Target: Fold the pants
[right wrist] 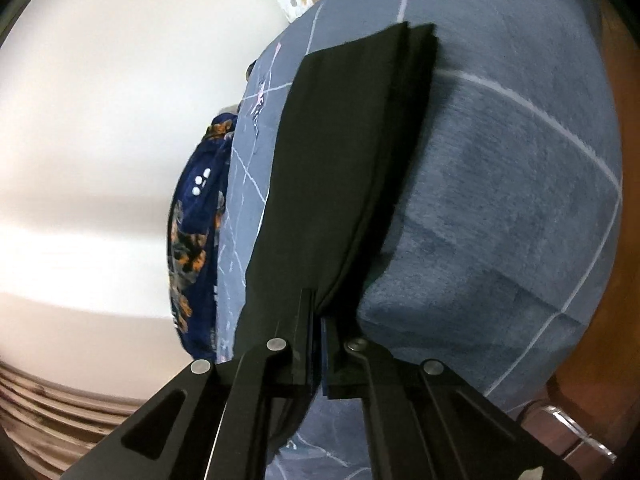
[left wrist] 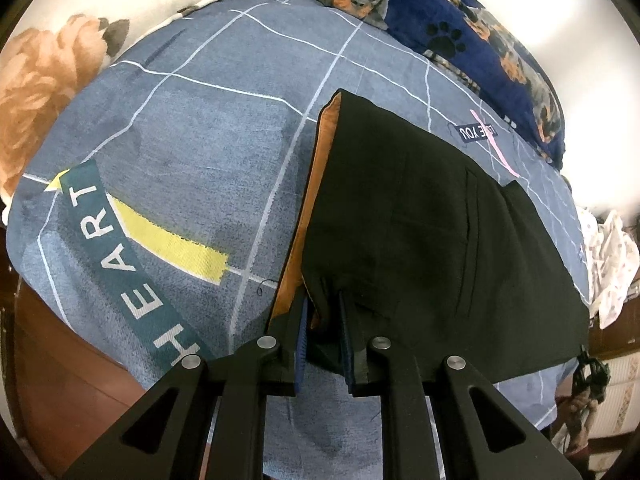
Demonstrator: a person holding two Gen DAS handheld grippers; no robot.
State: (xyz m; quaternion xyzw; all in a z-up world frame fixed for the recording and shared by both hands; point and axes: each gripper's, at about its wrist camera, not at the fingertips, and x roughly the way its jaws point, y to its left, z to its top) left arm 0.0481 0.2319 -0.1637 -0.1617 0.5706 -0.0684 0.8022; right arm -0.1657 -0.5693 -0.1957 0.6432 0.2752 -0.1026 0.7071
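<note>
The black pants point(left wrist: 420, 216) lie on the bed, on a blue grid-patterned sheet point(left wrist: 192, 128), filling the centre and right of the left wrist view and running up the middle of the right wrist view as a long dark strip of stacked layers. The left claw point(left wrist: 324, 320) is clenched on the waist end at the bottom centre of its frame, with black cloth bunched between its blue pads and the orange lining point(left wrist: 316, 184) showing along the left edge. The right claw point(right wrist: 318, 312) is pinched tight on the near edge of the leg end, where a piped seam runs into its closed tips. The main risk, as I judge it, is uneven hold: the right claw seems to have only a thin edge, so layers underneath could slip out when the cloth is lifted or carried over, leaving the fold staggered. The stepped corners at the far end of the strip, upper centre of the right wrist view, already suggest the layers are not perfectly flush. If the two claws pull at different rates, the cloth could twist or drag the sheet into wrinkles. The dog-print blanket point(left wrist: 496, 36) in the upper right of the left wrist view lies near enough to catch a swung edge.
</note>
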